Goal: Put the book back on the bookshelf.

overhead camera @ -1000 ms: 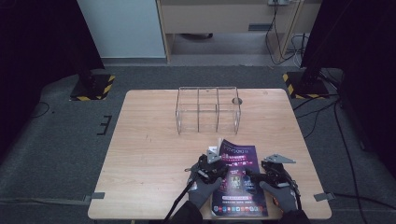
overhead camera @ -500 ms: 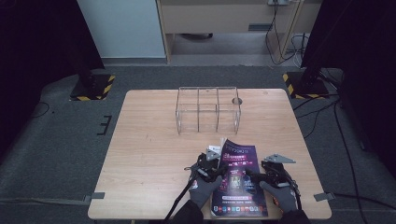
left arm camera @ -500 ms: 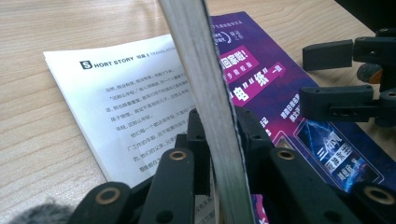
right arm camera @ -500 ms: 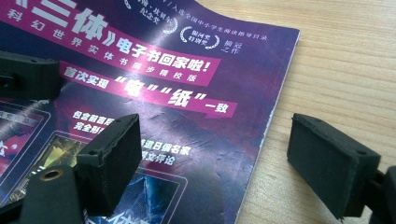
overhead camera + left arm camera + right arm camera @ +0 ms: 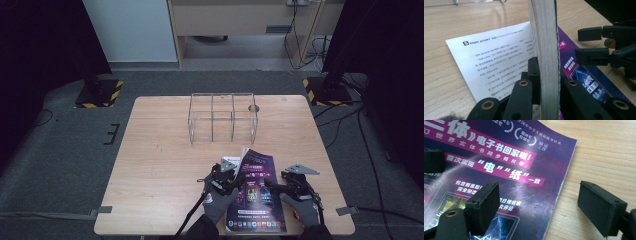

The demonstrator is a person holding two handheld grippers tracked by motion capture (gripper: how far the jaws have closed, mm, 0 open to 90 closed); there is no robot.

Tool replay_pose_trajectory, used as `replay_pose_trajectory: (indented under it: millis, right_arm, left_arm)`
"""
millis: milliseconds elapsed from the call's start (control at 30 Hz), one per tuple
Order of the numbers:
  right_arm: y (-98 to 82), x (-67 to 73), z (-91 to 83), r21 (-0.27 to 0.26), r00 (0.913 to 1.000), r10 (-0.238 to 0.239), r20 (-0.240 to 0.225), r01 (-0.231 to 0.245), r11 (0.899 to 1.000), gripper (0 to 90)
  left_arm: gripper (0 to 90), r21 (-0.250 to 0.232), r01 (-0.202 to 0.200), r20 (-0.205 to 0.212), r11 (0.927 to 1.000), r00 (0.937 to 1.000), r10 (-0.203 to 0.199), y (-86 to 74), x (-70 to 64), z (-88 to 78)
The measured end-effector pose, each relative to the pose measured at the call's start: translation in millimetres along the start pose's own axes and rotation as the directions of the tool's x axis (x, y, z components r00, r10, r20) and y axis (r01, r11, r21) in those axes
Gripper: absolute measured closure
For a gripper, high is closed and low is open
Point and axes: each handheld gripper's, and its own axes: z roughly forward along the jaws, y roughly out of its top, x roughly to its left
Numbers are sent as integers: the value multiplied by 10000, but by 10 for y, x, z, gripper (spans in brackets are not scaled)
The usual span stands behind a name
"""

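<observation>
On a wooden counter (image 5: 160, 165), a person working two hand-held grippers opens a purple-covered magazine (image 5: 257, 192) that lies at the near edge, between the two hands. The left gripper (image 5: 546, 72) is clenched on a thick sheaf of the magazine's pages, its jaws having just been closing on them, and the sheaf stands on edge above a white inner page (image 5: 496, 62) headed "Short Story". The right gripper (image 5: 537, 205) hangs released, jaws wide apart, straddling the magazine's right-hand edge just above the cover without pressing on it.

The step in hand looks to be turning the lifted pages over. Done well, that likely means swinging the sheaf in an arc about the spine rather than pulling it straight up, keeping the grip firm enough that no leaves slip out and fan loose. The right gripper would probably do best to press the cover flat so the whole magazine does not slide or lift off the counter.

Farther back, well apart from the magazine, stands a clear acrylic organiser (image 5: 222, 118) with divided compartments; as far as the high view shows, they hold nothing.
</observation>
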Motion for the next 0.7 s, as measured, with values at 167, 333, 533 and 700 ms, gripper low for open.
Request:
replay_pose_trajectory:
  millis: [167, 333, 533, 700]
  right_arm:
    - [13, -8, -29, -82, 10000, 20, -38, -20, 10000, 181]
    - [49, -13, -71, -361, 10000, -16, -80, 13, 9993, 180]
    - [106, -30, -127, -811, 9994, 103, -344, -131, 9966, 179]
    - [162, -37, -163, -993, 9973, 82, -734, -155, 9949, 178]
  left_arm:
    - [829, -90, -87, 59, 9999, 9999, 88, 22, -21, -41]
    - [830, -296, -118, 165, 9995, 9998, 123, 45, -31, -110]
    - [831, -637, -318, 281, 9975, 9990, 337, 97, -61, -252]
    - [831, -943, -404, 400, 9947, 9982, 443, 119, -68, -394]
